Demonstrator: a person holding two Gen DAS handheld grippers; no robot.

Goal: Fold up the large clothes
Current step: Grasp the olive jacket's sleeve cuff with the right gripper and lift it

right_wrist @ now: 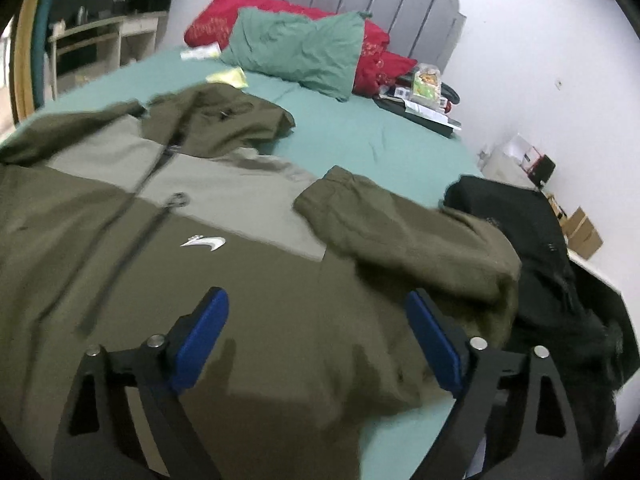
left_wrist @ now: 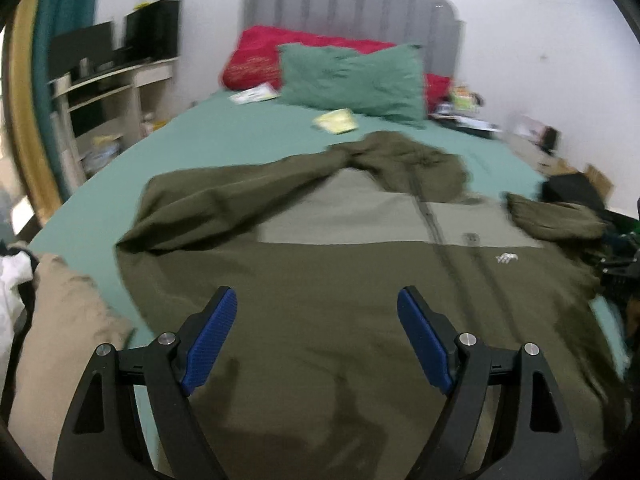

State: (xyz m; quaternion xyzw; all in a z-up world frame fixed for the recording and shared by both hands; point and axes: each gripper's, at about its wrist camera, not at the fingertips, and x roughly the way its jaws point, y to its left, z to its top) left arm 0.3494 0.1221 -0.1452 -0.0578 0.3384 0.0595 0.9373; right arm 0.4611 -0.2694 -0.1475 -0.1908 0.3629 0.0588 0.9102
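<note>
- An olive-green hooded jacket (left_wrist: pixel 340 288) lies front-up on the bed (left_wrist: pixel 248 136), spread flat across the near half of the mattress, with its hem toward the cameras and its hood (left_wrist: pixel 408 160) toward the pillows.
- The jacket cloth looks soft and matte, like fleece or brushed cotton; a paler grey-green panel (left_wrist: pixel 352 216) crosses the chest as a broad band.
- A dark zipper (right_wrist: pixel 132 200) runs down the middle of the front, and a small white logo (right_wrist: pixel 203 243) sits on the chest just below the pale band.
- In the left wrist view one sleeve (left_wrist: pixel 224 204) stretches out toward the left in a long rumpled strip; in the right wrist view the other sleeve (right_wrist: pixel 404 236) is bent back over the jacket's edge, its ribbed cuff end pointing toward the chest.
- The left gripper (left_wrist: pixel 318 336) hovers above the lower front of the jacket, its blue ridged pads (left_wrist: pixel 210 344) spread wide with nothing between them.
- The right gripper (right_wrist: pixel 320 338) hovers over the jacket's lower right side, pads (right_wrist: pixel 198 340) likewise wide apart and holding nothing.
- The bed wears a smooth teal sheet; a crumpled teal pillow (left_wrist: pixel 352 80) leans on a red pillow (left_wrist: pixel 260 56) before a grey, vertically channelled padded headboard (left_wrist: pixel 352 4).
- A black garment (right_wrist: pixel 532 248) is heaped at the bed's right edge, beside the bent sleeve.
- A beige, soft-looking cloth (left_wrist: pixel 60 332) lies at the left edge, just beside the jacket's hem.
</note>
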